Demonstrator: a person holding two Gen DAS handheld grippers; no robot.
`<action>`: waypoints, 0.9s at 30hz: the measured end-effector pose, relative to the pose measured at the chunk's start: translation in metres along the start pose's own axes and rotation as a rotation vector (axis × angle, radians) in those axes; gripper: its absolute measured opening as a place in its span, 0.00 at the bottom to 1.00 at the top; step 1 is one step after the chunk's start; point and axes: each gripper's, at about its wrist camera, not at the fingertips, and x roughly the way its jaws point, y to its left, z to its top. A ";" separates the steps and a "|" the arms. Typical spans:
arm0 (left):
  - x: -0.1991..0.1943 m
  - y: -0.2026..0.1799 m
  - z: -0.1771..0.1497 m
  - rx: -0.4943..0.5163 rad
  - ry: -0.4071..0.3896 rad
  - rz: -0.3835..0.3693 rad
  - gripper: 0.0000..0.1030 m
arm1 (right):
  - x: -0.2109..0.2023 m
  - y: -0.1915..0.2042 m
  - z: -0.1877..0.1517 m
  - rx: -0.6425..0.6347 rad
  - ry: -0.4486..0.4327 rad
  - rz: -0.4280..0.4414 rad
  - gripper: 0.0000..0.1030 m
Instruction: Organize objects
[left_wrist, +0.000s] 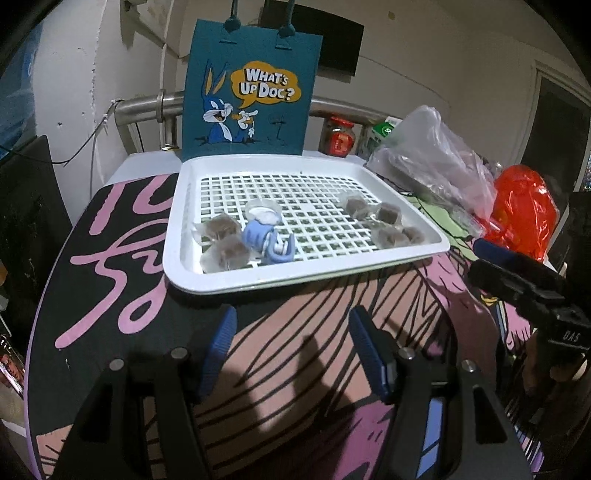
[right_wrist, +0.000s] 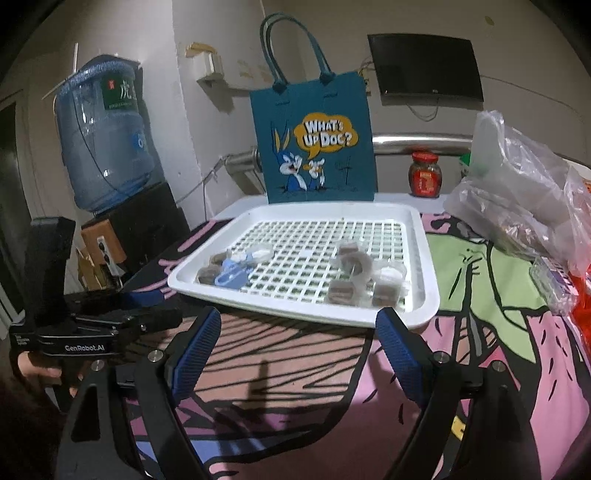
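A white grid tray (left_wrist: 306, 282) (right_wrist: 295, 314) lies on the printed table. In it sit several clear-wrapped brown cakes, one group at the left (left_wrist: 225, 253) (right_wrist: 207, 275) and one at the right (left_wrist: 386, 216) (right_wrist: 349, 260), plus a small blue and white toy (left_wrist: 264, 236) (right_wrist: 232, 275). A teal tote bag (left_wrist: 251, 96) (right_wrist: 314, 147) with a cartoon rabbit stands upright behind the tray. My left gripper (left_wrist: 291, 332) hovers open in front of the tray's near rim, empty. My right gripper (right_wrist: 299, 332) is open too, just short of that rim, with nothing between its fingers.
Clear plastic bags (left_wrist: 436, 155) (right_wrist: 517, 192) and a red bag (left_wrist: 524, 210) crowd the table's right side. A red-lidded jar (left_wrist: 338, 136) (right_wrist: 424, 173) stands at the back. A water bottle (right_wrist: 103, 136) sits on a stand at the left. A hand (right_wrist: 40, 369) grips the left tool.
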 end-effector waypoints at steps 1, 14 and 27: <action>0.000 -0.001 -0.001 0.002 0.004 0.003 0.61 | 0.002 0.001 -0.002 -0.004 0.013 -0.003 0.84; 0.012 -0.008 -0.008 0.042 0.068 0.024 0.61 | 0.019 0.009 -0.018 -0.026 0.144 -0.027 0.84; 0.021 -0.006 -0.010 0.044 0.113 0.043 0.61 | 0.036 0.010 -0.026 -0.026 0.260 -0.060 0.84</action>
